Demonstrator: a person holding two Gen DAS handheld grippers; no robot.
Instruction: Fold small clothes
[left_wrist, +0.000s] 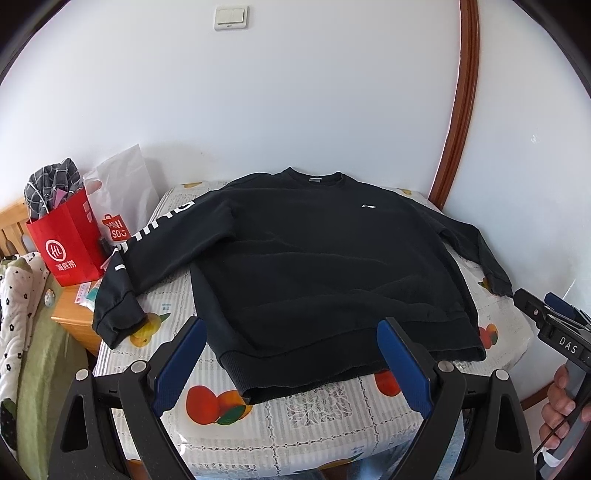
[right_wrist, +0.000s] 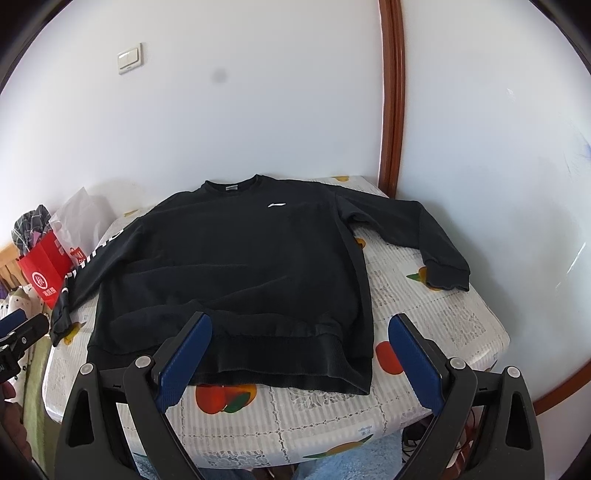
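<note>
A black sweatshirt lies flat and face up on a small table with a fruit-print cloth, collar at the far side, hem toward me. Its left sleeve with white lettering hangs over the left edge. Its right sleeve lies out to the right on the cloth. The sweatshirt also shows in the right wrist view. My left gripper is open and empty, just above the hem. My right gripper is open and empty, over the hem's right part; it also shows in the left wrist view.
A red paper bag with checked cloth in it and a white plastic bag stand on a wooden nightstand left of the table. White walls close behind and right. A wooden trim strip runs up the wall.
</note>
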